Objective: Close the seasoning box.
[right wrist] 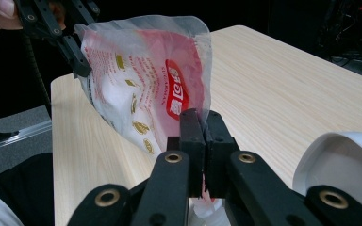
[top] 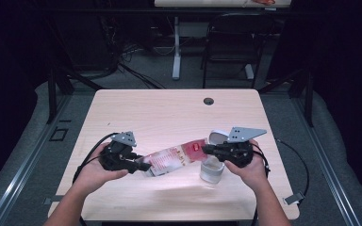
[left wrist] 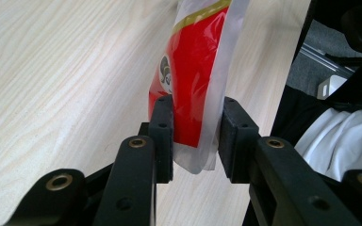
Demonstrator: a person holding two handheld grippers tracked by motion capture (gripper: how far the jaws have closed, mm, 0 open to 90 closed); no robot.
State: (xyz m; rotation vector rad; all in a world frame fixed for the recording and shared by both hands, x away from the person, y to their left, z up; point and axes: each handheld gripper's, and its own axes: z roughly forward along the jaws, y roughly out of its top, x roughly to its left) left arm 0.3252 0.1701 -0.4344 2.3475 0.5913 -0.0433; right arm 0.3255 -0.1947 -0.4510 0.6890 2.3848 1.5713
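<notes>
Over the table's near half, left gripper and right gripper each pinch the pouch, its mouth above the jar: pouring step; next, tilt steadily.

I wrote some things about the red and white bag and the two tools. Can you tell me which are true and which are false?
1. The red and white plastic bag is held up between both tools. True.
2. The right tool has its jaws wide open with nothing in them. False: they are pressed shut on one end of the bag.
3. A clear plastic jar with its white hinged lid flipped open stands on the light wooden table, below the right tool. True.
4. The bag lies flat on the table. False: it hangs in the air between the tools.
5. The left tool has the other end of the bag between its jaws. True.
</notes>
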